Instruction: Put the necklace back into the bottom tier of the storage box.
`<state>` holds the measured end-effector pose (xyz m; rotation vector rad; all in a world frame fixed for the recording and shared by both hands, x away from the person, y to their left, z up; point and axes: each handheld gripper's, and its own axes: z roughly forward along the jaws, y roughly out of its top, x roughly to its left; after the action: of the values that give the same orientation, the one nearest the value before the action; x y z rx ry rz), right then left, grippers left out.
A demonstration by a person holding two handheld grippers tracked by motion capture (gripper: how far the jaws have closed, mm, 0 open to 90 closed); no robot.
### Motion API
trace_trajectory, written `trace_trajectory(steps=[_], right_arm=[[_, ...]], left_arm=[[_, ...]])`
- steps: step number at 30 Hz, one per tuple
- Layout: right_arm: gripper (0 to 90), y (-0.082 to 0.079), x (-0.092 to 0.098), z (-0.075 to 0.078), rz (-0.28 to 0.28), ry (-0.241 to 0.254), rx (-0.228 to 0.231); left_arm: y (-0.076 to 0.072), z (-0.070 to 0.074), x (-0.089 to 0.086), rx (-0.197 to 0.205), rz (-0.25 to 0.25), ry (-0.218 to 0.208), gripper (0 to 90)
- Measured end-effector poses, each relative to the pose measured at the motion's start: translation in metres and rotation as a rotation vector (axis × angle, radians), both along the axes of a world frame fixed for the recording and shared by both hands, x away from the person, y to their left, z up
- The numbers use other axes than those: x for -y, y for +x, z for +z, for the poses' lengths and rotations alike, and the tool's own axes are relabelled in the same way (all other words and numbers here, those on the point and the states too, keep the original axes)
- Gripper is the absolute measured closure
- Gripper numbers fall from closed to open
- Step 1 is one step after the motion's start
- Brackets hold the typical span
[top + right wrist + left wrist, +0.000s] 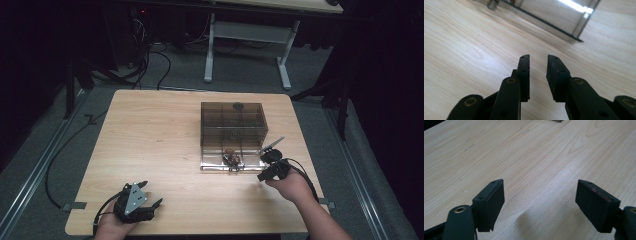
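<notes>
On the desk (150, 145), a smoky box (231, 124) just beyond the right gripper (538, 62); jaws narrowly parted, pinching nothing; left gripper (540, 195) spread wide.

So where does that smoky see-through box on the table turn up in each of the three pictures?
High view: the box stands right of the table's middle.
Left gripper view: just a dark corner at the top edge, probably its flap.
Right gripper view: its open clear flap crosses the top.
Shared landmark: the wooden tabletop.
</notes>
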<state>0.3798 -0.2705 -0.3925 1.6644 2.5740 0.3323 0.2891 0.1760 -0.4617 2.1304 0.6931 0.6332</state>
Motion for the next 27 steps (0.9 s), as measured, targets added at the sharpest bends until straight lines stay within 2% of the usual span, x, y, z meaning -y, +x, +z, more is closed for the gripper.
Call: trace_trajectory(steps=[8, 13, 21, 27], right_arm=[[70.9, -0.017, 0.018, -0.009, -0.049, 0.041, 0.057], [69.1, -0.024, 0.019, -0.014, -0.047, 0.025, 0.098], [61.0, -0.045, 0.019, -0.022, -0.053, 0.053, 0.273], [57.1, -0.058, 0.023, -0.03, -0.087, 0.11, 0.382]], left_arm=[[0.0, 0.0, 0.0, 0.0, 0.003, -0.002, 23.5], [0.0, 0.0, 0.0, 0.003, 0.005, 0.0, 23.5], [-0.001, 0.0, -0.001, 0.008, 0.001, -0.005, 23.6], [-0.001, 0.0, -0.001, 0.009, 0.006, -0.012, 23.6]])
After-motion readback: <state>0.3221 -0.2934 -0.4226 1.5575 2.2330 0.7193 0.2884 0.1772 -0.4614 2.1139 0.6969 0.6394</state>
